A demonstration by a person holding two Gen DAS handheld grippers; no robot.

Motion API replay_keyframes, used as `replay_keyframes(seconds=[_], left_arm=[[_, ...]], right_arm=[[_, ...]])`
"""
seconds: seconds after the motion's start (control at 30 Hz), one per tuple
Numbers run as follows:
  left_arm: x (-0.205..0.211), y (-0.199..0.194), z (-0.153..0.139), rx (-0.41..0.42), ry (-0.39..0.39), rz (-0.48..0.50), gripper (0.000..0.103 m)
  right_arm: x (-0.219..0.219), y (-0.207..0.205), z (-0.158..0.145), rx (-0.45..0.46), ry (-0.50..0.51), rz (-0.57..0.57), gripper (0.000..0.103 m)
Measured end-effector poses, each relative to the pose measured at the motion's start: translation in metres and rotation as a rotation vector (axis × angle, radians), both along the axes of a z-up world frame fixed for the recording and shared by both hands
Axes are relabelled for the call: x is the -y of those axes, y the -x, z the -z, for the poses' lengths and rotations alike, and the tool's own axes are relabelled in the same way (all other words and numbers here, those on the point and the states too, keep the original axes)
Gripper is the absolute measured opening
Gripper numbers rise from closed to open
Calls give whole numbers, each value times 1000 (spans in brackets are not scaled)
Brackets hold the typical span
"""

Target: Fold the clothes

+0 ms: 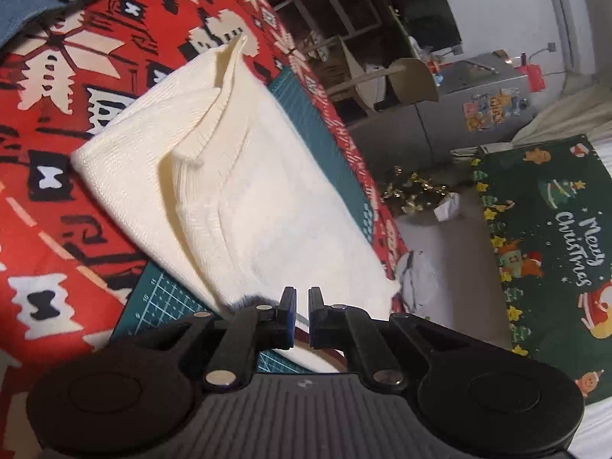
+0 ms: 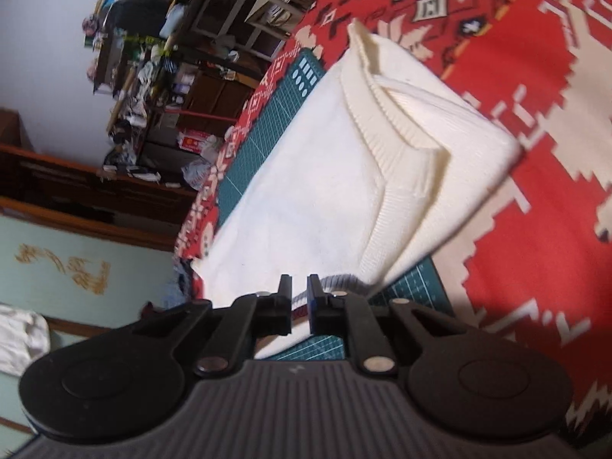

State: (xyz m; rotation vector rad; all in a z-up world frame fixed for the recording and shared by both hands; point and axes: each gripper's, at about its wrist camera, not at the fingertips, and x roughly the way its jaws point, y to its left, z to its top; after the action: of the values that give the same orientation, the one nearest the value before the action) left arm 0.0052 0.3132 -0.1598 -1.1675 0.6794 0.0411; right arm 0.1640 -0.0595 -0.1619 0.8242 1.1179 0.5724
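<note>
Both claws, left gripper (image 1: 301, 315) and right gripper (image 2: 300, 310), pinch the near hem of the cream knit sweater (image 1: 244, 191) lying on the green cutting mat (image 1: 153, 306). Likely mid-fold; next, carry the hem evenly toward the collar.

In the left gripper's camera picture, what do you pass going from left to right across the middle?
Red patterned blanket → cream knitted sweater → green cutting mat → grey floor → dark green Merry Christmas mat.

Cream knit sweater (image 1: 244, 191), folded into flat rectangle, ribbed collar upward, lying across green cutting mat (image 1: 153, 298).
</note>
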Motion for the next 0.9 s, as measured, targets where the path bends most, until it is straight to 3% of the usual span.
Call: replay_keyframes(seconds=[0.1,0.17,0.23,0.27,0.3,0.37,0.43,0.5,0.57,0.63,0.8,0.9], left_arm=[[5,-9,6,-68,-43,30,5],[8,-10,1,-65,-92,46,5],[12,-10,-10,-41,-162,56,11],[15,-10,-15,-28,-201,61,20],[19,-11,-22,-16,-254,67,28],[31,-13,-35,-9,-400,75,35],[45,-15,-46,-6,-555,82,42],[57,-16,-51,-6,-686,79,57],[66,-18,-51,-17,-793,71,59],[73,-21,-50,-41,-884,61,61],[87,-25,-53,-128,-1076,8,80],[89,-24,-56,-124,-1101,13,86]], right_arm=[[-12,-2,1,20,98,-37,11],[-19,0,-6,64,158,-64,11],[-25,5,-18,127,199,-88,26],[-28,8,-27,172,224,-98,29],[-31,12,-36,217,250,-109,33],[-42,21,-53,323,340,-134,42],[-54,31,-66,428,444,-160,63],[-65,43,-76,513,527,-187,79],[-73,54,-84,582,585,-206,86],[-76,63,-93,635,620,-218,100],[-85,75,-100,705,690,-205,102],[-92,77,-101,751,788,-157,102]])
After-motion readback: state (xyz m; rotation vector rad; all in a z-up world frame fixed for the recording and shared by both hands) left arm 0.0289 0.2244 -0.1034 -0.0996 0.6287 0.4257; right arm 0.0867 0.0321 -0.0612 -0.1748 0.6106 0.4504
